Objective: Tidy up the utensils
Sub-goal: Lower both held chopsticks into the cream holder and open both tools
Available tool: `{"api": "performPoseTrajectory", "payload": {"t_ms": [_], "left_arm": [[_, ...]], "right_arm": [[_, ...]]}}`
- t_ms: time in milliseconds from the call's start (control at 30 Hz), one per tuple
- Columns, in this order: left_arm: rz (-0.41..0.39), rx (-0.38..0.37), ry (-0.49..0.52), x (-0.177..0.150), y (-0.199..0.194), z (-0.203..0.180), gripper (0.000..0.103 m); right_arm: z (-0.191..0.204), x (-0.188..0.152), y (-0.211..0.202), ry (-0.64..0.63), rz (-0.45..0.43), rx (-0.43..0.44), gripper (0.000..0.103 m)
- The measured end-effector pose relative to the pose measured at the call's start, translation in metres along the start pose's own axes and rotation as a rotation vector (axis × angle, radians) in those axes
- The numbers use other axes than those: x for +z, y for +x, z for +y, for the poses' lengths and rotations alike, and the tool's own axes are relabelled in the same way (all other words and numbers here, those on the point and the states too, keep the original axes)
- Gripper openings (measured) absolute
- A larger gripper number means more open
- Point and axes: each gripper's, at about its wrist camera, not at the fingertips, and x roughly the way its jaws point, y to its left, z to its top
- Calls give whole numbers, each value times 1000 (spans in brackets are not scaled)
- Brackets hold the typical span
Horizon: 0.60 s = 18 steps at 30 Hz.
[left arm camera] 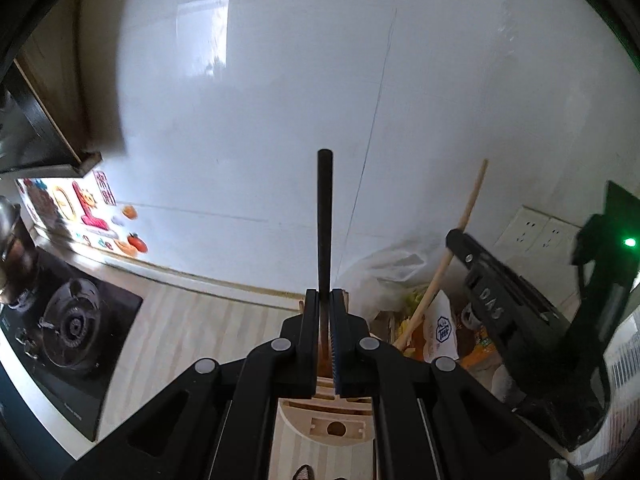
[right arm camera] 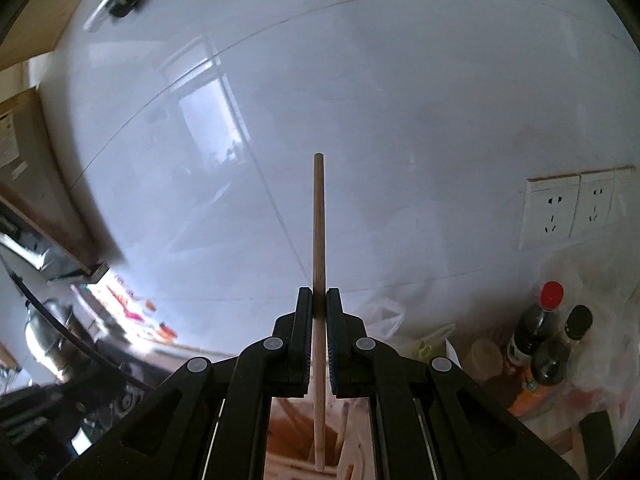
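My left gripper is shut on a black utensil handle that stands upright above a light wooden holder with slots and a round hole. My right gripper is shut on a thin wooden stick handle, also upright, its lower end reaching down into a brown container with other wooden utensils. The right gripper and its wooden stick also show at the right of the left wrist view.
A gas stove with a kettle sits at left on the wooden counter. Plastic bags and food packets lie by the white wall. Wall sockets and sauce bottles are at right.
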Motion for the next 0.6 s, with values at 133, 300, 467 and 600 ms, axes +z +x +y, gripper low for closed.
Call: {"api": "performPoseTrajectory", "payload": {"t_ms": [133, 300, 467, 600], "left_arm": [[51, -9, -18, -2, 16, 4, 2], [108, -23, -26, -8, 33, 5, 3], [158, -35, -59, -12, 35, 5, 7], [96, -12, -44, -6, 9, 5, 16]], "right_arm": [[-6, -5, 8, 23, -27, 1, 7], [-6, -19, 14, 4, -25, -6, 7], [-6, -34, 20, -19, 44, 2, 7], [-17, -38, 14, 19, 119, 42, 18]]}}
